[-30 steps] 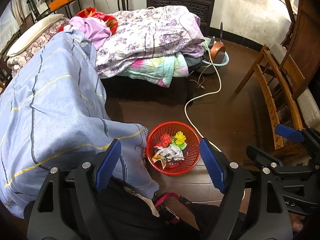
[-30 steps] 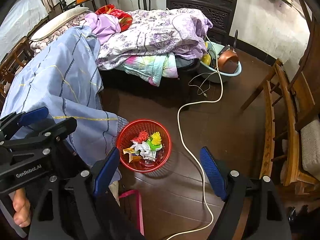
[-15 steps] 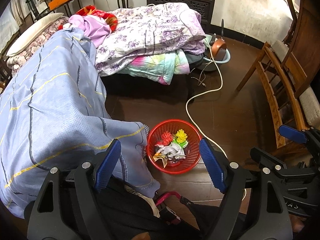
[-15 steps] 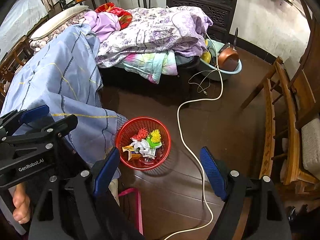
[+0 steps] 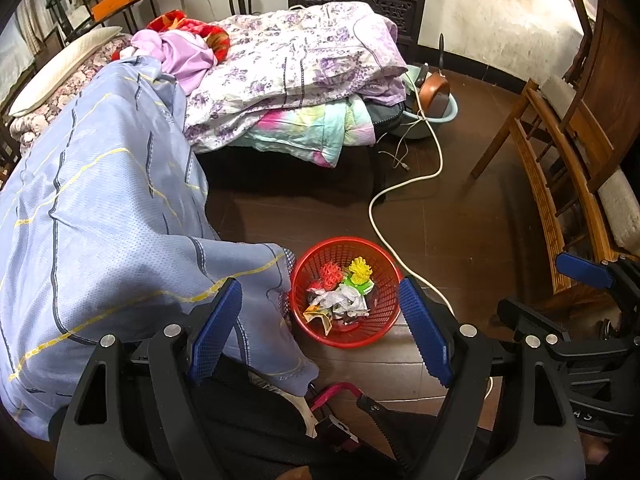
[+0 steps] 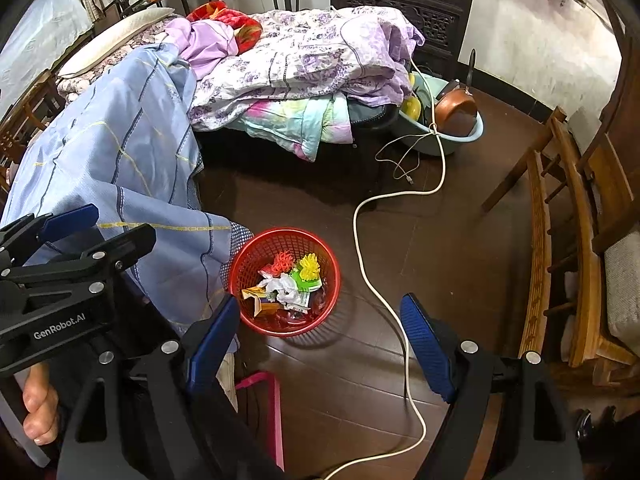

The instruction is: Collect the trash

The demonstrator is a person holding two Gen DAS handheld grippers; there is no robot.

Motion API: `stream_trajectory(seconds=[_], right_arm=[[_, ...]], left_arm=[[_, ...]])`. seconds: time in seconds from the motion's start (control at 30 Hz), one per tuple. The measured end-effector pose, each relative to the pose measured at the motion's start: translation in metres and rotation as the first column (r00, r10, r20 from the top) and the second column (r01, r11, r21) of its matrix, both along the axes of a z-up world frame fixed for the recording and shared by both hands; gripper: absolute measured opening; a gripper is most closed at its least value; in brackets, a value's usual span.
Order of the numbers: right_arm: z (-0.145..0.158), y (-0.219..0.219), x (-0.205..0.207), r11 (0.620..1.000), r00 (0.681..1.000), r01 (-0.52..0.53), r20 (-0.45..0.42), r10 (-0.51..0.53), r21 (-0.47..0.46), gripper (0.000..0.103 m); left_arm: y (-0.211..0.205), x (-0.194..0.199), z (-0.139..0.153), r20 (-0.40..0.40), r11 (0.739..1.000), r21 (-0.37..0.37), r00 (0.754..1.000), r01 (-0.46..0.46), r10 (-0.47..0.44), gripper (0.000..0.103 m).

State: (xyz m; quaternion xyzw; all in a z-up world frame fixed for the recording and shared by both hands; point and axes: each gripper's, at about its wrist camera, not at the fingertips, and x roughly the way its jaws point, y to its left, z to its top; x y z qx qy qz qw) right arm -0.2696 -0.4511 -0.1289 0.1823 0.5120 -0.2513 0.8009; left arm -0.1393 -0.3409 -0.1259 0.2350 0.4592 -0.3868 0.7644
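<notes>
Below and ahead of my left hand-held gripper (image 5: 320,328), framed between its spread blue pads, sat the red mesh basket (image 5: 384,312) on the dark wooden floor (image 5: 460,216), already holding crumpled paper and wrappers (image 5: 340,304) plus a yellow scrap (image 5: 360,267) and an orange one (image 5: 331,273). My right hand-held gripper (image 6: 320,332) also stood wide apart and empty, with the basket ahead and to its left. I judged the trash light, soft and easily crushed, so a gentle pinch on a raised fold of the paper would do; the wrappers looked glossy and might slip. The basket itself seemed thin, springy plastic, light enough to tip, best taken at the rim on the side away from the blue striped sheet (image 5: 100,220), whose hanging edge touched it. A white cable (image 6: 372,280) snaked just beside the basket, on the side nearer my right hand-held gripper, and I reckoned it could snag. I saw no loose trash on the floor.
</notes>
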Motion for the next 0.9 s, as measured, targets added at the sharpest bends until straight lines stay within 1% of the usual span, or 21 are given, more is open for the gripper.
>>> stream_trajectory(seconds=[0.53, 0.9], right_arm=[[-0.0061, -0.0004, 0.0005, 1.000, 1.000, 0.001, -0.013, -0.001, 0.007, 0.081], [-0.0077, -0.0019, -0.0011, 1.000, 1.000, 0.003, -0.014, -0.003, 0.016, 0.081]], left_arm=[[-0.0062, -0.0036, -0.0053, -0.005, 1.000, 0.018, 1.000, 0.017, -0.017, 0.078], [-0.0059, -0.0035, -0.0057, -0.002, 1.000, 0.018, 1.000, 0.014, -0.014, 0.078]])
